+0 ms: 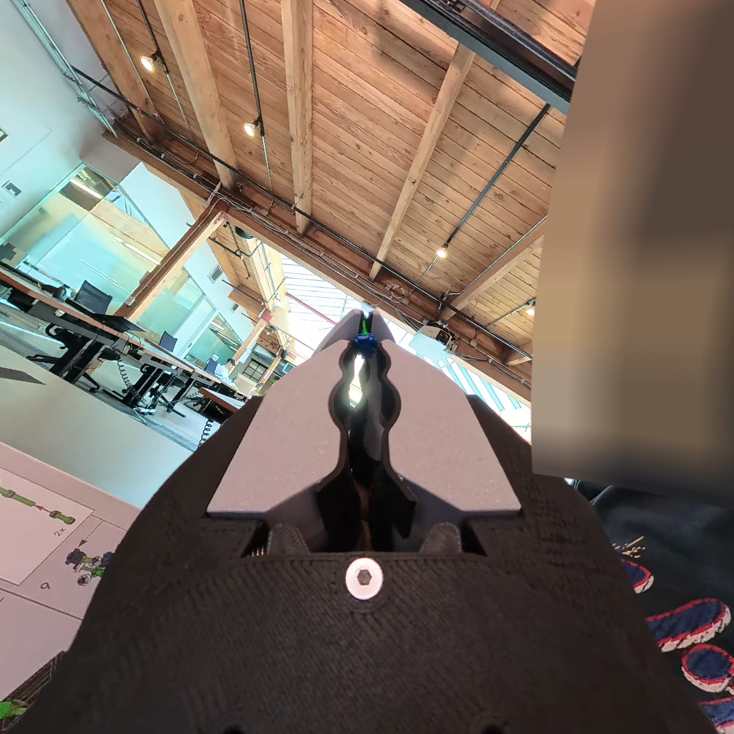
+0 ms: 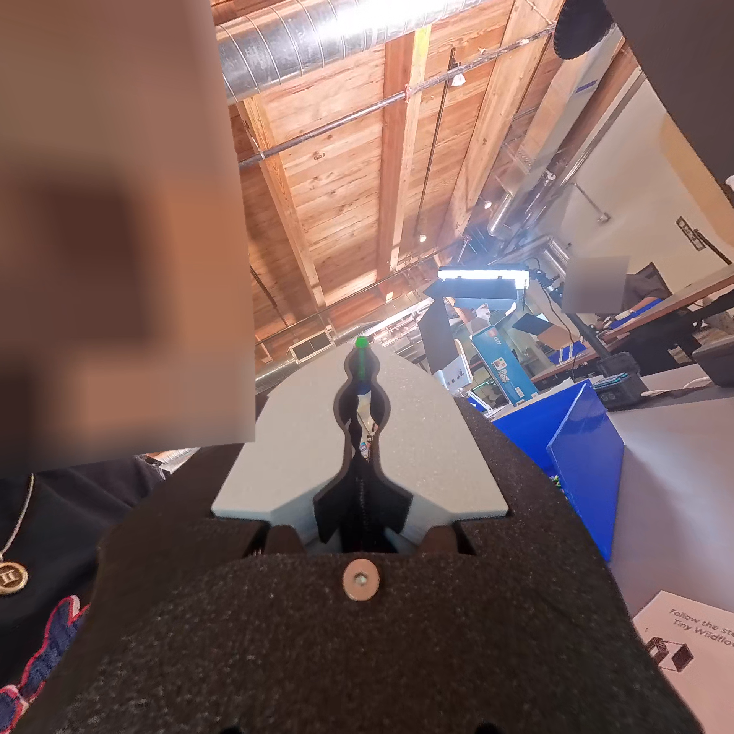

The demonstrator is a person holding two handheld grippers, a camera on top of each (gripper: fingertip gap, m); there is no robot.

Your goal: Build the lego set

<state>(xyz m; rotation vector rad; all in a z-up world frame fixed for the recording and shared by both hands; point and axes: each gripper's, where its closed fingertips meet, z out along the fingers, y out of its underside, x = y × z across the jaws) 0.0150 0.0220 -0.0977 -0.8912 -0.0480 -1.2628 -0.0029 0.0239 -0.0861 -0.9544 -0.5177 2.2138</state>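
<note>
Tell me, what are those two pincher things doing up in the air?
A person is building a Lego set with a gripper in each hand. Both point up toward the wooden ceiling. The left gripper is shut on a tiny blue piece with a green bit above it. The right gripper is shut on a thin green stem. An instruction sheet lies on the table below. Whether the two pieces are joined, I cannot tell.
</note>
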